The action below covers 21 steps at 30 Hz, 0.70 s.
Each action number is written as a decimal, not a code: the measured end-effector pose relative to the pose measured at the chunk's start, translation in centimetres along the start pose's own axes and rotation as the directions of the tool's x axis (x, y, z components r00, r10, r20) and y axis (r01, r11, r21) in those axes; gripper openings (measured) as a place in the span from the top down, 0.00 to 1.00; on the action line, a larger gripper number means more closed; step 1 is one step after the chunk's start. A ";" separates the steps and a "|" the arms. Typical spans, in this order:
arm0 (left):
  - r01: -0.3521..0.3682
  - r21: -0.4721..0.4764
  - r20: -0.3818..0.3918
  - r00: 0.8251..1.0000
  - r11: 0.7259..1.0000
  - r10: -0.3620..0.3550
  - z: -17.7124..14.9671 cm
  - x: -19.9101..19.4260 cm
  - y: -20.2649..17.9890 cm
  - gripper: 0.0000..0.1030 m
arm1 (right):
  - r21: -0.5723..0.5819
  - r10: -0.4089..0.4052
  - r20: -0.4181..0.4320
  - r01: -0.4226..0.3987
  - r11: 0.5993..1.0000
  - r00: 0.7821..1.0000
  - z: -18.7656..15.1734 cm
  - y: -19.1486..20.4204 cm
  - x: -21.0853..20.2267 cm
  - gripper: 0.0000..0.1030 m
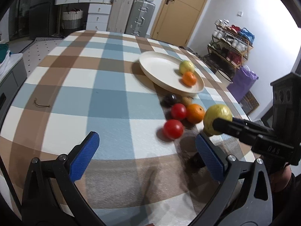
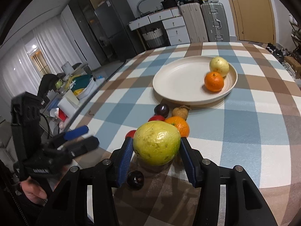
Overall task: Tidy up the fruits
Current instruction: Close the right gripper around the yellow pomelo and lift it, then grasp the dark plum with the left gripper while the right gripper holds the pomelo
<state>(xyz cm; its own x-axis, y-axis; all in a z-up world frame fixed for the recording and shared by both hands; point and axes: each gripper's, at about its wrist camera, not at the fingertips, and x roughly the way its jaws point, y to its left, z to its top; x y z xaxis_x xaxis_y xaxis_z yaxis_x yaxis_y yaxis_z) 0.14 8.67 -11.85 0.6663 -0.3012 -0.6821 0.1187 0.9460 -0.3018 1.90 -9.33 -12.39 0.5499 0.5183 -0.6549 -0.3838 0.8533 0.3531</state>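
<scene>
Left wrist view first: at the far left of the room stand white drawers and a woven basket, then two upright suitcases, a wooden door, and at the right a wooden rack of crockery. A blue, brown and white checked cloth covers the desk. The left gripper hangs above it, its blue-padded fingers spread wide with nothing between them. Right of it lie two red tomatoes, touching or nearly so, with a round orange just beside the farther one; a dark plum and a small brown fruit sit behind them. Beyond, a cream round plate carries a pale green guava and a small mandarin, touching. Farthest right, the right gripper is clamped on a large yellow-green guava, lifted above the cloth near the loose fruit, with another dark plum on the desk beneath it
</scene>
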 end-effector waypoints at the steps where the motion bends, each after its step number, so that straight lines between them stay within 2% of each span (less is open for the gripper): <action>1: 0.005 0.004 -0.010 1.000 1.000 -0.005 -0.1 0.2 -0.2 0.01 | 0.004 0.005 0.003 -0.005 1.000 1.000 0.0 -0.1 -0.2 0.51; 9: 0.050 0.036 -0.077 0.996 0.998 -0.047 -0.7 1.6 -1.7 0.01 | 0.035 0.036 0.026 -0.037 0.999 0.999 0.0 -1.2 -1.2 0.51; 21: 0.081 0.107 -0.137 0.988 0.991 -0.066 -1.4 2.7 -4.3 0.01 | 0.056 0.046 0.078 -0.051 0.997 0.996 -0.4 -2.4 -2.8 0.51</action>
<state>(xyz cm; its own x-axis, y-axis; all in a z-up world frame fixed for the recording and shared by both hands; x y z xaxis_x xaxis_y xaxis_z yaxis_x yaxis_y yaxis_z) 0.43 3.64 -13.32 0.5495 -0.3766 -0.7458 0.2507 0.9258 -0.2828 1.01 -12.88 -11.62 0.5879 0.5602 -0.5836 -0.3690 0.8277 0.4228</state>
